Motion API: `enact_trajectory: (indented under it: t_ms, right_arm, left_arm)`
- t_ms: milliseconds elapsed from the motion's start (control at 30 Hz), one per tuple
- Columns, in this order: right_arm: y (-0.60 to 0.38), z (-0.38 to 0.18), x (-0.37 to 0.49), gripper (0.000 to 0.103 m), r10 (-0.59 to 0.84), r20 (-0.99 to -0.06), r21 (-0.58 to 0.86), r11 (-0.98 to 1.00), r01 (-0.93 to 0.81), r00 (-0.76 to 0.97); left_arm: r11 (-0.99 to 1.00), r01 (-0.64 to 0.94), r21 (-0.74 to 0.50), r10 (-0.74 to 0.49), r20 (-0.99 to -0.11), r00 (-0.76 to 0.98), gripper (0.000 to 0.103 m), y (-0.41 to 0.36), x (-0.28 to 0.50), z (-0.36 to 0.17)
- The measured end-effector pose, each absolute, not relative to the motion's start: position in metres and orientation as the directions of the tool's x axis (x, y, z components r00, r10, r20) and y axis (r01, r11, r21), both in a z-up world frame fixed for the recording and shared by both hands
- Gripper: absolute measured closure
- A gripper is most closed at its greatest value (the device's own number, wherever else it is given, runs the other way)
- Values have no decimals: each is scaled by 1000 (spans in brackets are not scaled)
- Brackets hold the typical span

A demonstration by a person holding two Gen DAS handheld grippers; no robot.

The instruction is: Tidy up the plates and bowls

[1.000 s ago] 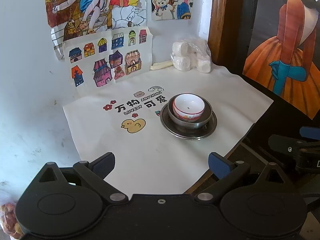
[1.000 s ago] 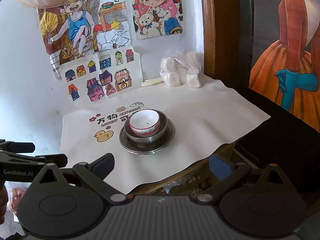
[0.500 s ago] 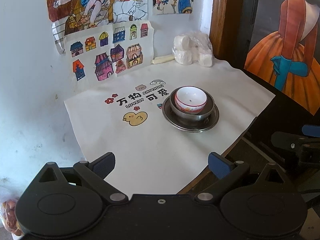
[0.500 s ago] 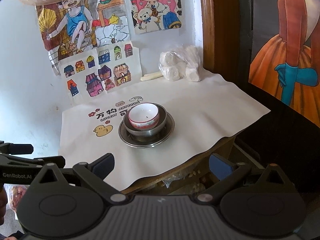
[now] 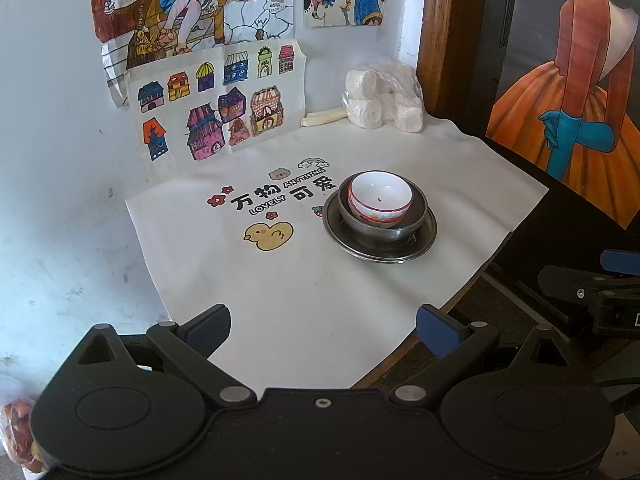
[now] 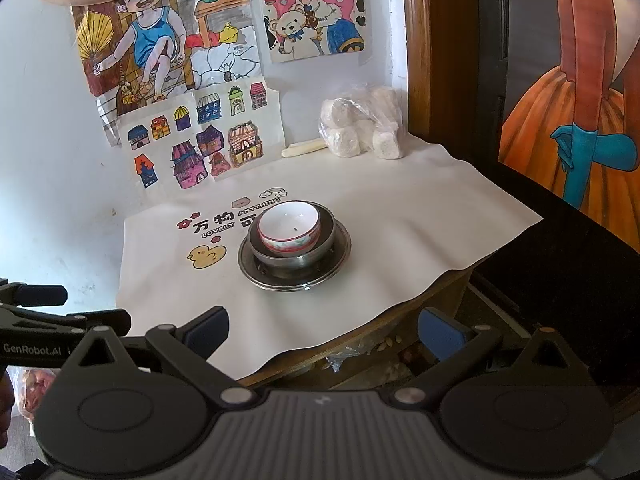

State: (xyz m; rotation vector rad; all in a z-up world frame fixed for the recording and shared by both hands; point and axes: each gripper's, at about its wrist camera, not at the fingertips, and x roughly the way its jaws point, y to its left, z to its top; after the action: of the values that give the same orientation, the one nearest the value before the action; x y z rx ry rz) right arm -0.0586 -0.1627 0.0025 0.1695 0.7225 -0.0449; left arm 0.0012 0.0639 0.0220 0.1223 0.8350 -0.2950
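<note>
The left tool point(image 5: 323, 330) is spread wide with nothing between its blue-padded fingers point(image 5: 208, 330), and it hangs over the near edge of the desk point(image 6: 360, 334), clear of everything on it. The right tool point(image 6: 323, 332) is just as wide open and empty, held off the desk's near edge beside the left one (each shows at the margin of the other's view).

Farther out, a cream cloth point(image 5: 312, 300) printed with a yellow duck point(image 5: 269, 235) and lettering covers the desk. Near the middle of the cloth, toward its right edge, the dishes stand nested: a white ceramic bowl with a red rim point(image 5: 379, 199) sits upright inside a steel bowl point(image 5: 416, 216), which rests on a steel plate point(image 5: 400, 255). A dark speck lies in the bottom of the ceramic bowl.

At the far right corner of the desk, against the wall, lies a clear plastic bag of white lumps point(image 5: 384, 98), with a pale stick point(image 5: 323, 117) just beside it. Coloured drawings point(image 5: 216, 108) are stuck on the wall behind.
</note>
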Motion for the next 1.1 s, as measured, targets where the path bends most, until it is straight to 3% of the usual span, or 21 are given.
enact_trajectory:
  t_ms: [1100]
  right_arm:
    - [-163, -1, -47, 0, 26, -671, 141, 986, 92, 741]
  left_arm:
    - [956, 292, -14, -202, -754, 625, 6, 61, 8, 16]
